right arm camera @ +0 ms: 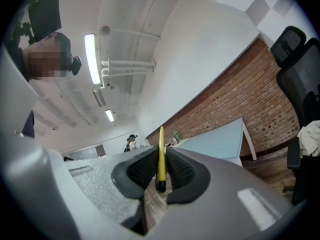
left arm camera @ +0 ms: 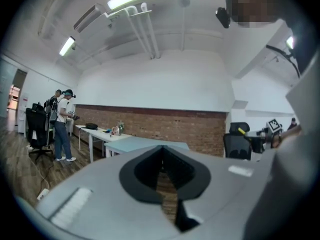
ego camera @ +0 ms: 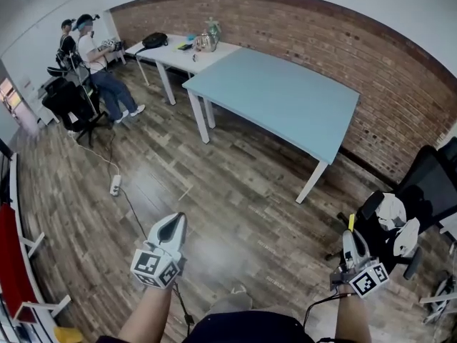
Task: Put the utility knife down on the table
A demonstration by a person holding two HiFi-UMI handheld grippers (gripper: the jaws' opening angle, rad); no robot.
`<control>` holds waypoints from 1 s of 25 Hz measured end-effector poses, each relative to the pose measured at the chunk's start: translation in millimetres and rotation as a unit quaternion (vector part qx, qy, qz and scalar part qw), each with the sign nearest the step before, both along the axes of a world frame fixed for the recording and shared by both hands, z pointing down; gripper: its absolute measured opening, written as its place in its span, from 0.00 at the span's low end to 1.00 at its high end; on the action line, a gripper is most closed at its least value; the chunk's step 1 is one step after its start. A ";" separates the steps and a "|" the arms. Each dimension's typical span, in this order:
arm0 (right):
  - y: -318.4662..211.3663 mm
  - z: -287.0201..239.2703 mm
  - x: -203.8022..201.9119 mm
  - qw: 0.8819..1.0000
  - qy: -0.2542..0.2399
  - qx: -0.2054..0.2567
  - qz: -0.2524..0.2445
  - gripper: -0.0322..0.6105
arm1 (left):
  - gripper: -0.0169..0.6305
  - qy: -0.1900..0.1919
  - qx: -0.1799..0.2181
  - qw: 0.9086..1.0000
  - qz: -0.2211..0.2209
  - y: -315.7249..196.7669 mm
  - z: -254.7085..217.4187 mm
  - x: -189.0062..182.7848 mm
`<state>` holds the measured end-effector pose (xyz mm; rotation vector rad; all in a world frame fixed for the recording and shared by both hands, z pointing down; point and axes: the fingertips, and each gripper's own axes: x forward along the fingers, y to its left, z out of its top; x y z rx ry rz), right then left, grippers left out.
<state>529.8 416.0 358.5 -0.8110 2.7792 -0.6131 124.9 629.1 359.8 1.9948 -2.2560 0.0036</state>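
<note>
I have my right tool clenched on the utility knife. In the right gripper view the ribbed pads press on both flat sides of the yellow knife, which stands on edge between them, its thin end poking out past the tips of the tool. The knife is in the air over the wooden floor, well short of the blue counter and off its near right corner.

My left tool has its jaws closed together with nothing between them. In the left gripper view only a thin slit shows at the tool, with floorboards visible behind it. It hangs over the floor too, well apart from the blue counter's near left corner, and points roughly toward it.

The blue counter's top is bare. A white counter butts against its far left corner and carries a dark bag and some small items I cannot make out. The brick wall runs along the blue counter's far side. To the right of the blue counter stands a black office chair with pale cloth draped on it, close to my right tool. Two people are beyond the white counter, far left of the blue one.
</note>
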 end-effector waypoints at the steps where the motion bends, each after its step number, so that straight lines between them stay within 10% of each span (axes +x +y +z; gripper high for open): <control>1: -2.1 -0.1 -9.7 1.000 0.001 0.001 0.000 0.12 | 0.03 -0.004 0.001 1.000 0.002 -3.0 -0.7 -8.9; 25: -196.2 -0.6 -227.4 0.997 -0.005 0.012 -0.074 0.12 | 0.03 -0.015 -0.021 0.998 -0.062 -148.7 -2.4 -175.7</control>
